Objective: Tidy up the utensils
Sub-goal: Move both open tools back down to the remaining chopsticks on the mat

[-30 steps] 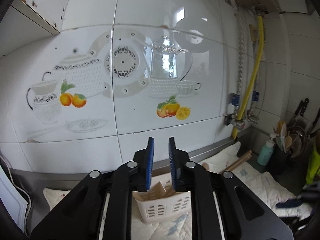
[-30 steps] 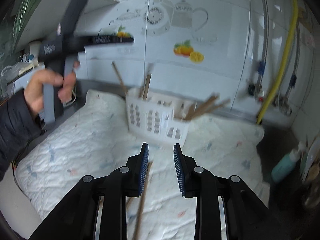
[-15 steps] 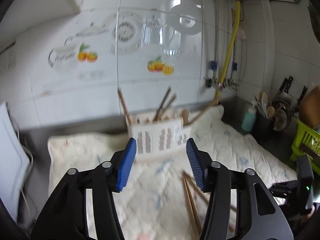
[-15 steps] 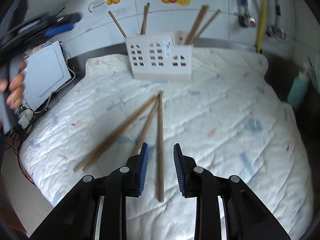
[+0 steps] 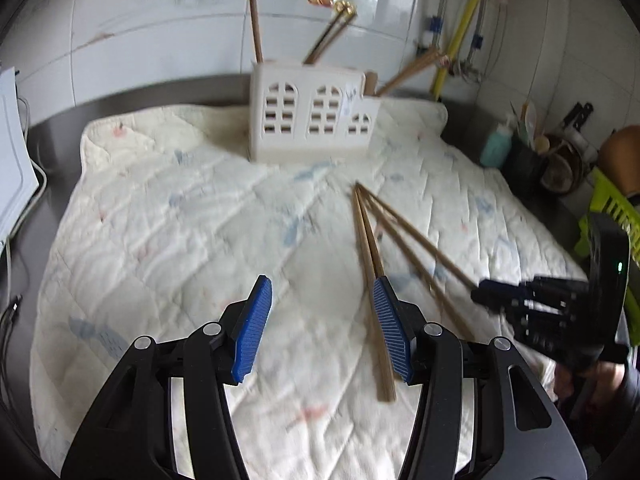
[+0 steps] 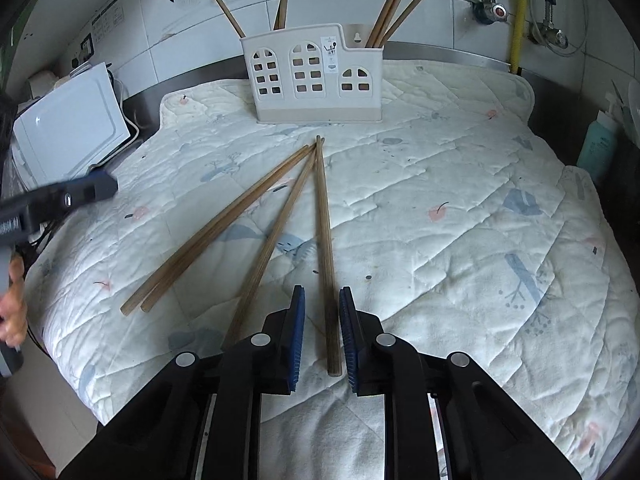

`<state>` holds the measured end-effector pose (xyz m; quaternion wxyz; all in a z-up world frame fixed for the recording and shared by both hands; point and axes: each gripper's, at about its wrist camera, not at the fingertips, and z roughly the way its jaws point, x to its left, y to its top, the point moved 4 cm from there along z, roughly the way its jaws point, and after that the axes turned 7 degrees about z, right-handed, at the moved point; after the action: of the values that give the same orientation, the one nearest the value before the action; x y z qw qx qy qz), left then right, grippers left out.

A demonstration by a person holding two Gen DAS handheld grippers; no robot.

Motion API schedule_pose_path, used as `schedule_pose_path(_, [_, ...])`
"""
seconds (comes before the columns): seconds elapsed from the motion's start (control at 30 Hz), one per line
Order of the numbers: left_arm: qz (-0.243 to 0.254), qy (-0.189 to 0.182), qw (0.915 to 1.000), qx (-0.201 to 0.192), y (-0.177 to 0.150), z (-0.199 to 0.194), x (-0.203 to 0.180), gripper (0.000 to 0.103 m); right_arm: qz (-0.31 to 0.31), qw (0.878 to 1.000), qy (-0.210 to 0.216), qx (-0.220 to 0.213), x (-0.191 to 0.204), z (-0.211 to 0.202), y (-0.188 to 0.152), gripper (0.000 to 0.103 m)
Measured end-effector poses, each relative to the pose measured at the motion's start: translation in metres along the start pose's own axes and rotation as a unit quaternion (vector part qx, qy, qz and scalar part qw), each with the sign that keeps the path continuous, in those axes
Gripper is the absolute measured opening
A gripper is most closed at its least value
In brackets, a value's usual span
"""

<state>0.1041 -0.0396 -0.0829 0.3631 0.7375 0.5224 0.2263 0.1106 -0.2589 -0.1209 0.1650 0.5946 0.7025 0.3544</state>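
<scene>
Lying fanned on the quilted cloth (image 6: 440,208) are four long wooden chopsticks (image 6: 276,236), far tips converging just short of the white utensil holder (image 6: 316,76). That holder stands upright at the back of the cloth, near the tiled wall (image 6: 168,52), with more chopsticks leaning out of its left and right compartments; the middle one's contents cannot be read.

Right hand-held gripper (image 6: 322,332): jaws narrow and just been closing, the near end of the rightmost chopstick (image 6: 326,264) lying between the blue pads. A slim gap shows on each side, so the pads are not pressing it. The neighbouring chopstick runs under the left finger and its near end is hidden.

Left hand-held gripper (image 5: 320,320): jaws about half spread, having just been opening, nothing between them but cloth. One chopstick (image 5: 370,248) passes behind its right pad (image 5: 390,332).

Surroundings: a white appliance (image 6: 68,128) with cables at the left edge of the surface; a teal bottle (image 5: 496,146), a dark pot of tools (image 5: 532,160) and a green rack (image 5: 612,216) on the right; a yellow hose (image 5: 464,28) on the wall.

The left view is motion-blurred, so cloth print and wall decals are soft. The cloth covers the surface (image 5: 160,92), bare only at its back rim. Part of a hand (image 6: 12,312) is cut off at the frame edge.
</scene>
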Motion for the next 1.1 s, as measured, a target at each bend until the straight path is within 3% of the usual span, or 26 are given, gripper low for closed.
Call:
schedule_pose_path(0.2, [0.008, -0.011, 0.9995, 0.028, -0.022, 0.013, -0.014, 0.053, 0.005, 1.000, -0.002, 0.000, 0.000, 0.001, -0.001, 0.017])
schedule_pose_path(0.43, [0.006, -0.012, 0.9984, 0.055, -0.026, 0.029, -0.023, 0.053, 0.010, 1.000, 0.000, 0.002, 0.000, 0.002, -0.003, 0.017])
schedule_pose_path(0.83, [0.025, 0.011, 0.9965, 0.078, -0.028, 0.046, -0.030, 0.054, 0.022, 1.000, 0.010, 0.002, -0.001, 0.002, -0.003, 0.021])
schedule_pose_path(0.97, [0.024, 0.013, 0.9964, 0.080, -0.029, 0.048, -0.029, 0.059, 0.021, 1.000, 0.010, 0.001, -0.001, 0.003, -0.004, 0.024])
schedule_pose_path(1.1, [0.028, 0.015, 0.9962, 0.081, -0.029, 0.050, -0.031, 0.076, 0.023, 1.000, 0.012, 0.001, -0.001, 0.003, -0.003, 0.025])
